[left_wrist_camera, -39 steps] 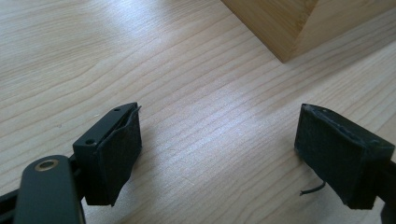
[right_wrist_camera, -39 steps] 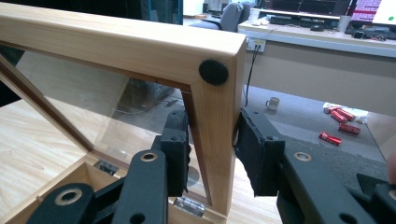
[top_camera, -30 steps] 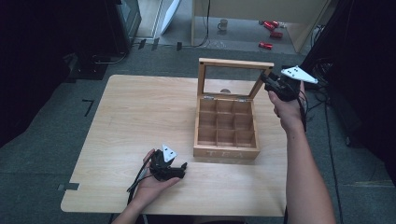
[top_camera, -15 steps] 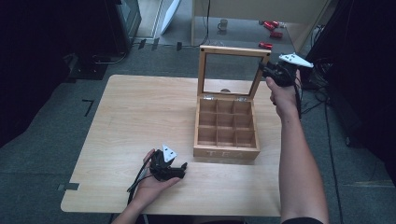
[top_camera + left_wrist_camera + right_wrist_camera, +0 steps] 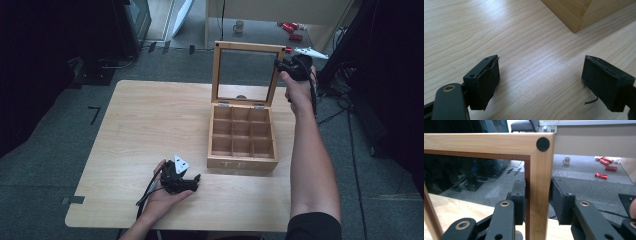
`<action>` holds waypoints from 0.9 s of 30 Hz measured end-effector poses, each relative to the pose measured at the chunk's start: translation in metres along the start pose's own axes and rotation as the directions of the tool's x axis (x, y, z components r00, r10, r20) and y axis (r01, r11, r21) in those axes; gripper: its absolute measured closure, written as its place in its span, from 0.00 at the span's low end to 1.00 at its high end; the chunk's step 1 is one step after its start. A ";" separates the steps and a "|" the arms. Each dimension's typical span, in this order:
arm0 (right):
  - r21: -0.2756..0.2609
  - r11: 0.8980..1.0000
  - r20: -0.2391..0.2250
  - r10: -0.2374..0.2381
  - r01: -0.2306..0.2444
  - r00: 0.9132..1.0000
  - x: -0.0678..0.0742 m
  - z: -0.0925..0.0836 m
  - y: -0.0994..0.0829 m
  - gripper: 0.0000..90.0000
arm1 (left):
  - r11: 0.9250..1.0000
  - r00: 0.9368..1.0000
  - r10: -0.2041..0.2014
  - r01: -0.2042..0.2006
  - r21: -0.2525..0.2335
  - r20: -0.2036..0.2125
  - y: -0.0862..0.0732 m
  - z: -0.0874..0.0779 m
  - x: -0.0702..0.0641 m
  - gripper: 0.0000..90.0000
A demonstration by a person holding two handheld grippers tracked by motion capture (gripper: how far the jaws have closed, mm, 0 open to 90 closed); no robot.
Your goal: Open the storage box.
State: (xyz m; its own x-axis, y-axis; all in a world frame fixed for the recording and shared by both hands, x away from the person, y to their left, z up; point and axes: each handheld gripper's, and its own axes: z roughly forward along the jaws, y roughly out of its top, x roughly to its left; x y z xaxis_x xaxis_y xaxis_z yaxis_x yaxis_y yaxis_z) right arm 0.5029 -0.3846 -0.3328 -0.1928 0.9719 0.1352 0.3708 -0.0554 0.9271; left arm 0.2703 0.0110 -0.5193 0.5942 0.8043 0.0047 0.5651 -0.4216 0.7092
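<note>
Bamboo-coloured wood makes up the tea box (image 5: pixel 242 137), which sits right of centre on the pale bench (image 5: pixel 150 120). Its inside is split into a three-by-three grid of square compartments, and faint letters mark the front wall. The lid (image 5: pixel 245 75), a wooden frame around a clear pane, stands upright on hinges at the back edge; a small black round pad sits on its upper corner in the right gripper view.

At the far right of the bench the right claw (image 5: pixel 537 195) clamps the lid frame's side rail just below that corner, one black pad pressed on each face of the wood. The person's right forearm stretches from the bottom edge of the high view up past the box, hand raised at lid height.

Near the front edge, left of the box, the left claw (image 5: pixel 541 80) lies in an upturned palm, jaws wide with bare bench between them, a box corner just beyond.
</note>
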 end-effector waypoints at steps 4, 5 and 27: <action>0.025 1.000 0.020 0.012 -0.013 1.000 -0.001 0.013 0.004 0.74 | 1.000 1.000 -0.004 0.004 -0.004 0.002 0.000 0.000 0.000 0.17; 0.024 1.000 0.021 0.015 -0.016 1.000 -0.002 0.015 0.003 0.74 | 1.000 1.000 -0.002 0.002 -0.003 0.002 0.000 0.000 0.000 0.17; 0.011 0.998 -0.016 0.068 -0.067 0.998 -0.006 -0.028 -0.012 0.17 | 1.000 1.000 0.005 -0.005 0.004 0.003 0.000 0.000 -0.001 0.17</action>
State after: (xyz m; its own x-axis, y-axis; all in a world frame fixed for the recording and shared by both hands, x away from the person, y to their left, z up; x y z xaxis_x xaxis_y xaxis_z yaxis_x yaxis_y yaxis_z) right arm 0.4741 -0.3959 -0.3352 -0.1814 0.9622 0.2030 0.3929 -0.1183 0.9119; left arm 0.2697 0.0107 -0.5190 0.5987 0.8010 0.0055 0.5646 -0.4269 0.7064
